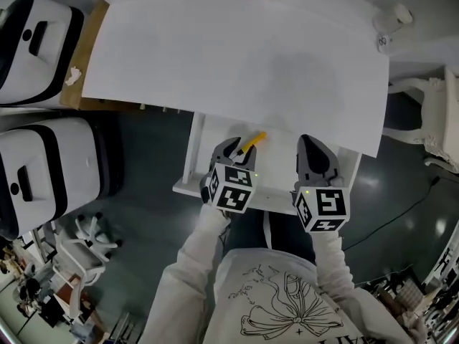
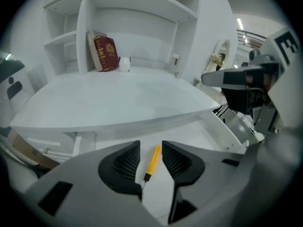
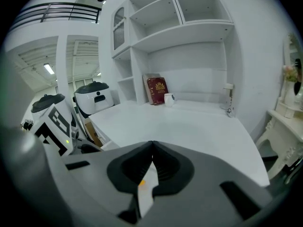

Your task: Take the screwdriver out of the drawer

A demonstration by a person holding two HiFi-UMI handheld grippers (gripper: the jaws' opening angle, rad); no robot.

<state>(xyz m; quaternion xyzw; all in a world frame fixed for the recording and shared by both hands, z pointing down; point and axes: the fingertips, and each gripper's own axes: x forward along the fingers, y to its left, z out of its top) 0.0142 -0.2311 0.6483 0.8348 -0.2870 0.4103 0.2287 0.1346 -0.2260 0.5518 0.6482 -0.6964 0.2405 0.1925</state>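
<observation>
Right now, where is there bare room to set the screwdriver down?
The desk top is bare across its middle and front, back to the red book and mug at the rear. A small white item sits at its right rear corner. The drawer is crowded: the screwdriver, with the open left gripper and shut right gripper over it.

Head cam is sitting above the person and looking steeply down, taking in the whole flat white desk top [image 1: 237, 63], the pulled-out white drawer [image 1: 192, 156] and both grippers from behind. Left gripper [image 1: 233, 147] cam is riding low and close over that drawer, facing forward past the desk edge toward the white shelf unit [image 2: 123, 13]. Right gripper [image 1: 310, 142] cam is sitting higher, looking across the desk at those same shelves. Both gripper cams are catching the dark red hardback book [image 2: 106, 52] and small white mug [image 2: 124, 64]. Head and left cams are sharing the slim yellow-handled screwdriver [image 1: 252, 142].
</observation>
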